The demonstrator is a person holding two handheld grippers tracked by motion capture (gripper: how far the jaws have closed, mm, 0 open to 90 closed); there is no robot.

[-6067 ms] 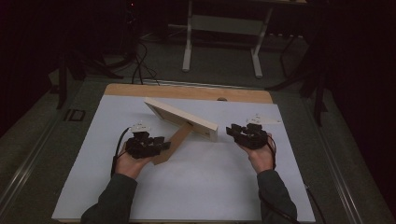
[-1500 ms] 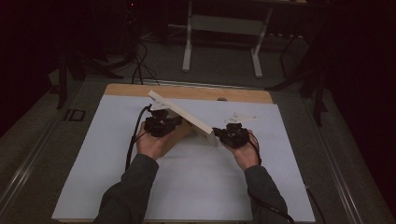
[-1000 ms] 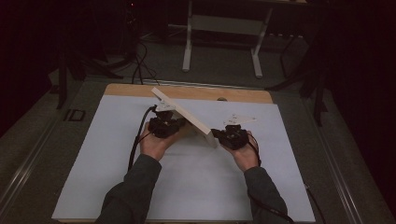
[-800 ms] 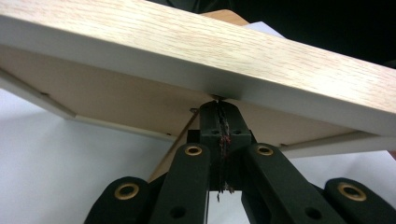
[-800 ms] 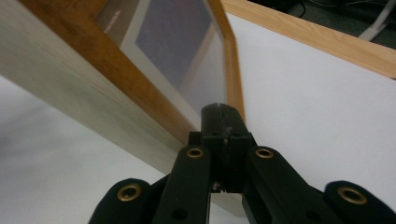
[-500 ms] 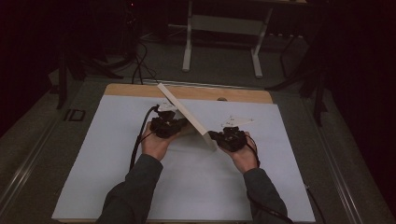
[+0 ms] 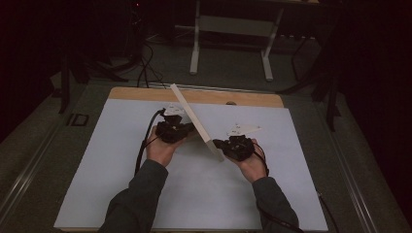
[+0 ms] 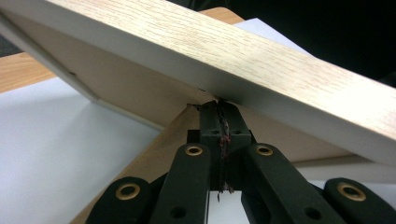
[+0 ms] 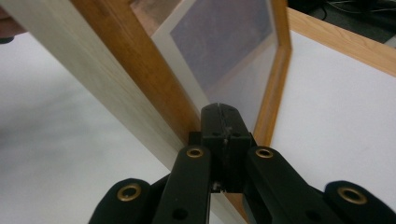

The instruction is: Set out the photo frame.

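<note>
A light wooden picture frame (image 7: 193,118) stands tilted on its edge on the white mat (image 7: 111,179), running from far left to near right. My left gripper (image 7: 190,130) is shut, its tips against the frame's back. In the left gripper view the closed tips (image 8: 219,105) touch the frame (image 8: 243,56) where its brown stand leg (image 8: 163,149) meets it. My right gripper (image 7: 217,144) is shut and pushes on the frame's near end. In the right gripper view the closed tips (image 9: 223,110) rest on the frame's inner edge (image 9: 140,84), beside the glass (image 9: 219,42).
The mat lies on a wooden table whose far edge (image 7: 141,93) shows beyond it. Behind the table are a white desk stand (image 7: 197,43) and floor cables (image 7: 143,63). The mat has free room to the left, the right and the front.
The frame has swung round and stands steeper: its far end moved right, its near end came toward the person. The right gripper followed that end; the left gripper barely moved.
</note>
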